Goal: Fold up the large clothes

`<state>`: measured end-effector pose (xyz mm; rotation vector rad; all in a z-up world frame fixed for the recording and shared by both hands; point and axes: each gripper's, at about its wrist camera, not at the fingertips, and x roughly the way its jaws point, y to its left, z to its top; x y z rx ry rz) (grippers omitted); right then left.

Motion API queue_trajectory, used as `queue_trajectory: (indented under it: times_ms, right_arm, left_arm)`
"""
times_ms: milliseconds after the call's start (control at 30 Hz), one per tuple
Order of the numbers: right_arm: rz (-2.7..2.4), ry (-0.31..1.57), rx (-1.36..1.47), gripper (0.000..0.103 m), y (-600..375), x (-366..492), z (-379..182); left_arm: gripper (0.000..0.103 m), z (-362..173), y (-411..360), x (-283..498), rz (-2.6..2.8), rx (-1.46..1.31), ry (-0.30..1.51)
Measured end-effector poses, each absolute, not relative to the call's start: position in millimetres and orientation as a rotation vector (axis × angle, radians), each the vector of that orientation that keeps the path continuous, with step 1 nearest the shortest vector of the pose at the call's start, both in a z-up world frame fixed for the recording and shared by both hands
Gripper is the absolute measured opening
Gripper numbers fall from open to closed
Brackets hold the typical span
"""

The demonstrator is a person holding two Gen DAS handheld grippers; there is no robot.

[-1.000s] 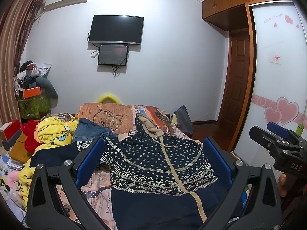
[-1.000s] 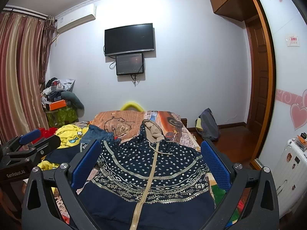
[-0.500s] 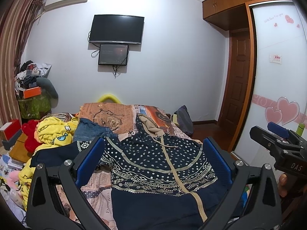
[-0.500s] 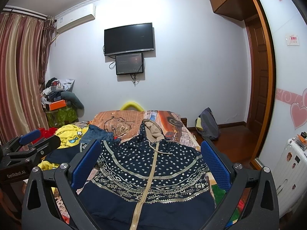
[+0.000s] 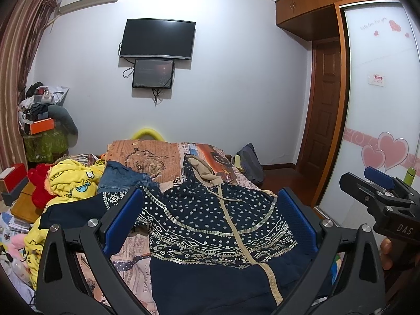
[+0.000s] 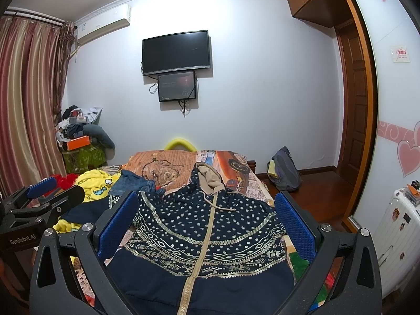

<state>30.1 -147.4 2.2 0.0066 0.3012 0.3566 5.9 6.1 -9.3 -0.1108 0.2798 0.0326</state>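
While both the left gripper [image 5: 210, 223] and right gripper [image 6: 207, 223] hover with jaws wide apart above the navy patterned hoodie [image 6: 202, 231] lying zipped and face-up on the bed [image 6: 168, 165], its left sleeve [image 5: 78, 210], draped toward the yellow garment [image 5: 71, 181], may drag that along when folded.

Obstacles: yellow garment [image 5: 76, 181] and jeans [image 5: 123, 177] heaped at 10 o'clock of the hoodie [image 5: 210, 225]; bare bedspread [image 5: 147, 157] clear at 12 o'clock
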Motion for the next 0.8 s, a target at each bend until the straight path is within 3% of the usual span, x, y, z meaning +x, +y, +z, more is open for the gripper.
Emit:
queue_trajectory:
  times_ms: [800]
  right_arm:
    - [0.336,0.354,0.001,0.103,-140,49,-2]
  left_arm:
    - [0.103,-16,27,25,0.051,-0.124,0.302]
